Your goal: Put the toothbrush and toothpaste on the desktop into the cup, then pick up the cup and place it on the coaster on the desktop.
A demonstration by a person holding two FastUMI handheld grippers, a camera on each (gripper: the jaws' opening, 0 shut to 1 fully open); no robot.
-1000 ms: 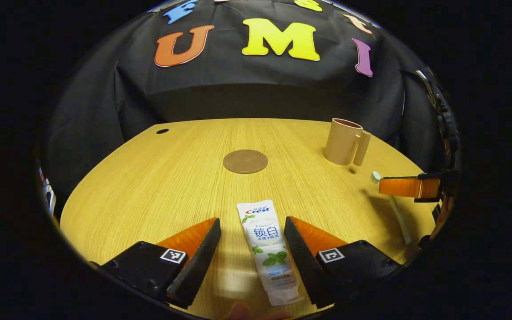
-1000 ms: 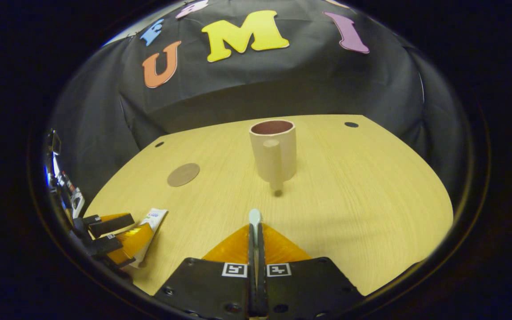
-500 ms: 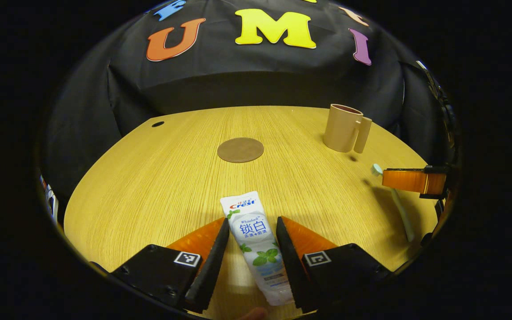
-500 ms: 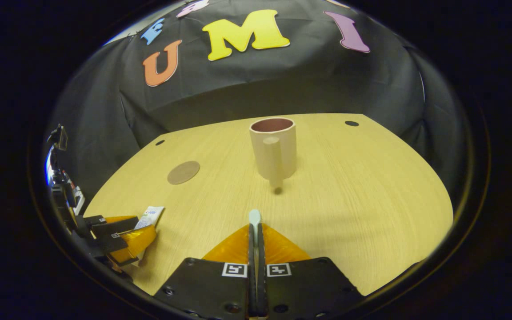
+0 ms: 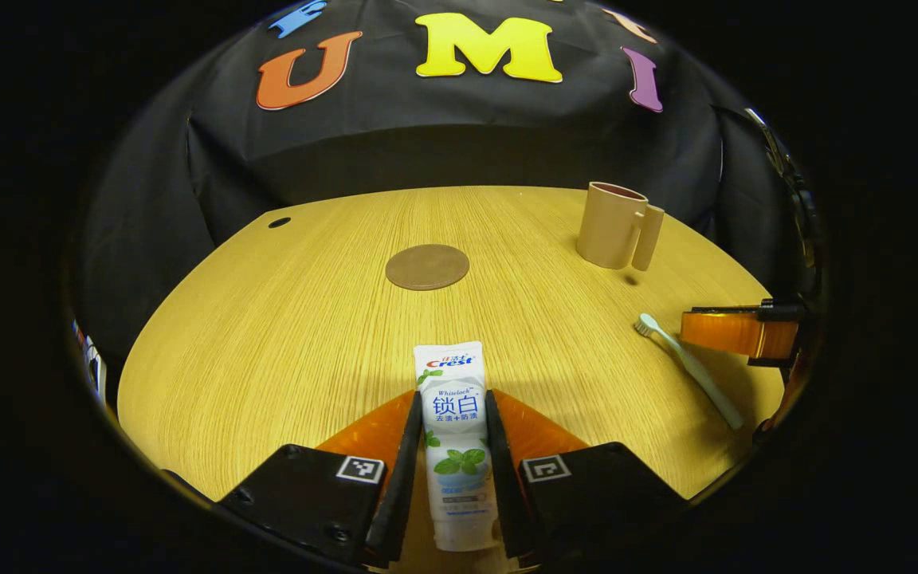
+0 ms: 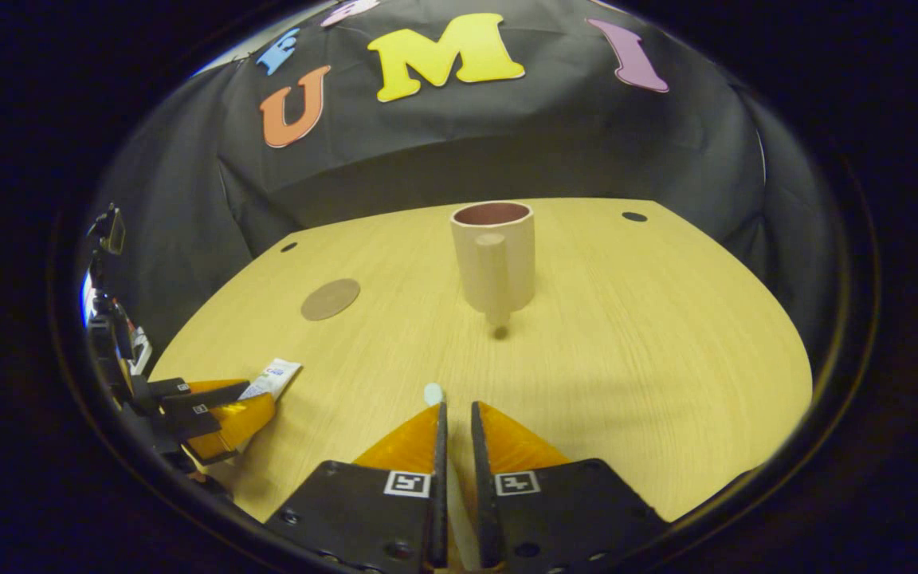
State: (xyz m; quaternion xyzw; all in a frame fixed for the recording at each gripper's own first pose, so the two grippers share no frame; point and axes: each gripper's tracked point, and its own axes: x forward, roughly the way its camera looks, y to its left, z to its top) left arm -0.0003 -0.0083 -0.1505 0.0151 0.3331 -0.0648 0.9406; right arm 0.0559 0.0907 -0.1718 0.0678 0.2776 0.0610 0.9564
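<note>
The left tongs [image 5: 449, 446] have closed in on the toothpaste [image 5: 453, 422] over the last second: their fingers, earlier standing wide on either side of the tube, now press its flanks, so the tube is grasped where it lies at the near middle of the table [image 5: 292, 319]. The right tongs [image 6: 456, 446] have gone the other way; clenched on the toothbrush [image 5: 686, 368] a moment ago, they now stand slightly parted, and the brush lies flat on the table at the right with its head pointing toward the cup [image 5: 613, 226]. That probably means the toothpaste is ready to lift, while the brush needs gripping again before it can go anywhere. The cup stands upright at the far right, handle facing the near right, and what shows of its dark interior holds nothing. The coaster [image 5: 427, 266] lies bare at the far middle, well apart from the cup.
</note>
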